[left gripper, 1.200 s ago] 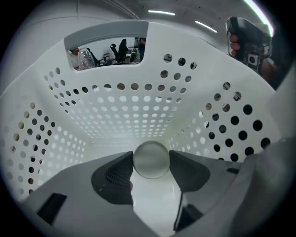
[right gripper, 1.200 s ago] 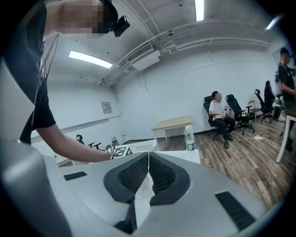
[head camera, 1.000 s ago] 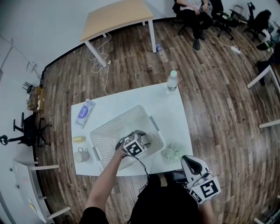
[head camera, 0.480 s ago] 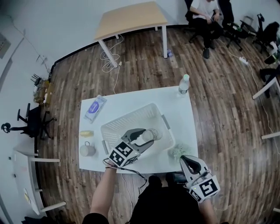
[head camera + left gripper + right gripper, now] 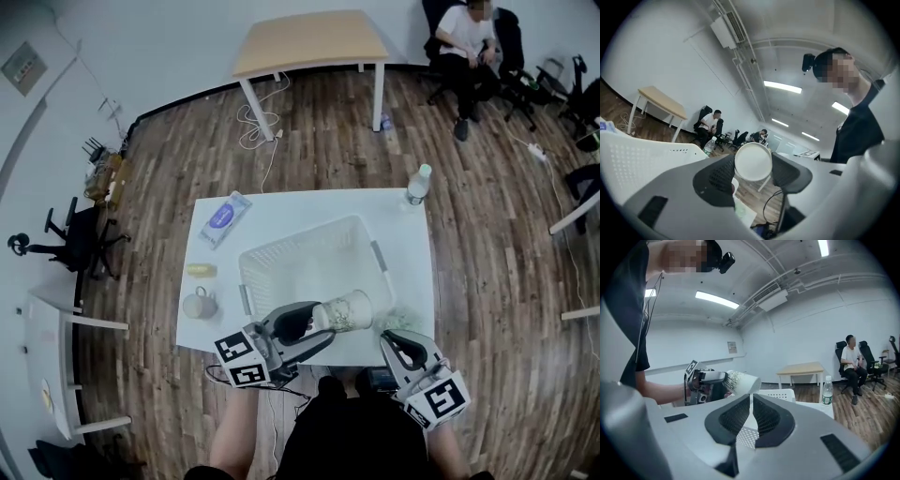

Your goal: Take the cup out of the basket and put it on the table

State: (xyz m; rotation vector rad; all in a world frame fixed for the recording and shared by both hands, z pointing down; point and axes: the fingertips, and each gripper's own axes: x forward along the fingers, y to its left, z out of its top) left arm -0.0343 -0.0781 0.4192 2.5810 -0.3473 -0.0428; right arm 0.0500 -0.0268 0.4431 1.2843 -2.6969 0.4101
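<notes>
Bright, even light from ceiling strip lights [image 5: 782,87]; shadows soft and faint. Mild sheen on the floor [image 5: 487,262] right of the white table [image 5: 300,208]. Heavy fisheye: boards bow around the table, and both gripper views vignette black at the corners. Close foreground soft there; head view sharp at the table.

Green clump [image 5: 403,322] partly behind cup [image 5: 345,311]

My left gripper [image 5: 312,325] has lifted the cup [image 5: 349,311] from the basket [image 5: 300,234], tipped sideways, toward the frame's lower middle.
</notes>
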